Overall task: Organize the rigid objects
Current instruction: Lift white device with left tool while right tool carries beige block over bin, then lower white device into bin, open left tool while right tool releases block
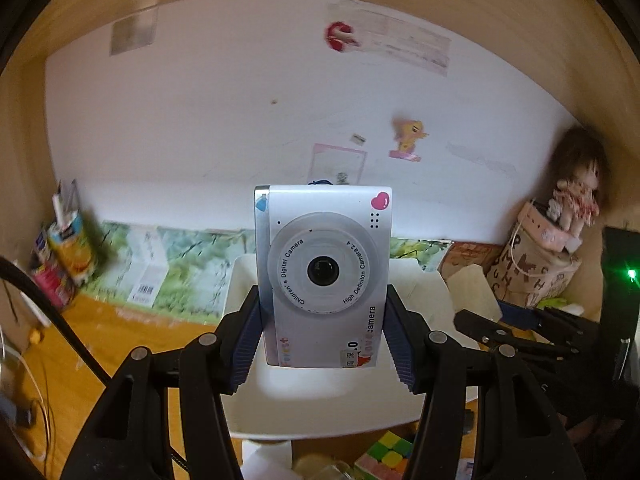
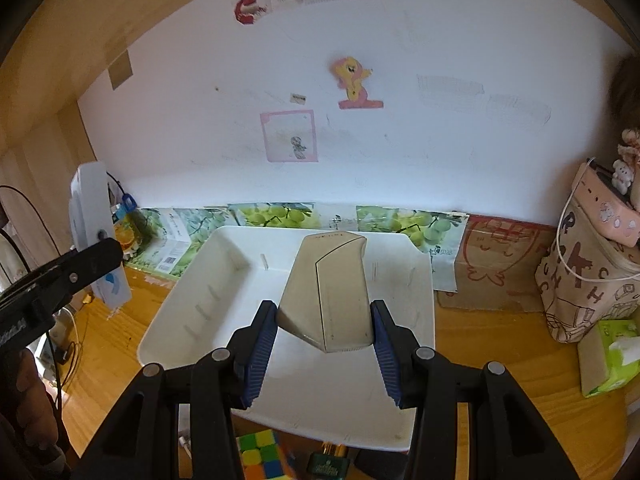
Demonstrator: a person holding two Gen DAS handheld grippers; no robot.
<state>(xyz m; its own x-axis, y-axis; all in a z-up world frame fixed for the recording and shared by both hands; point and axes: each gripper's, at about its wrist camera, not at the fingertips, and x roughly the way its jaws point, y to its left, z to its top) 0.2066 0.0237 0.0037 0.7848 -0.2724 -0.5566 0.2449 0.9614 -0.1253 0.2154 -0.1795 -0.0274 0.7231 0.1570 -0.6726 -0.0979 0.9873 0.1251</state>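
Left wrist view: my left gripper has its jaws clenched on a silver children's digital camera, held upright with the lens facing me. The blue pads press both lower sides of the camera. It hangs above a white tray on the wooden bench. I cannot see any contents in the tray portion visible here. A multicoloured puzzle cube lies on the bench just in front of the tray's near rim. The other gripper's black fingers enter at right.

Right wrist view: my right gripper has its jaws grasping a beige wedge-shaped device, tilted, its far end pointing away over the tray. The tray interior shows low ribs and a small white peg near the far wall; nothing else rests in it. The puzzle cube sits at the tray's near edge. A patterned bag stands at right, a green tissue pack beside it.
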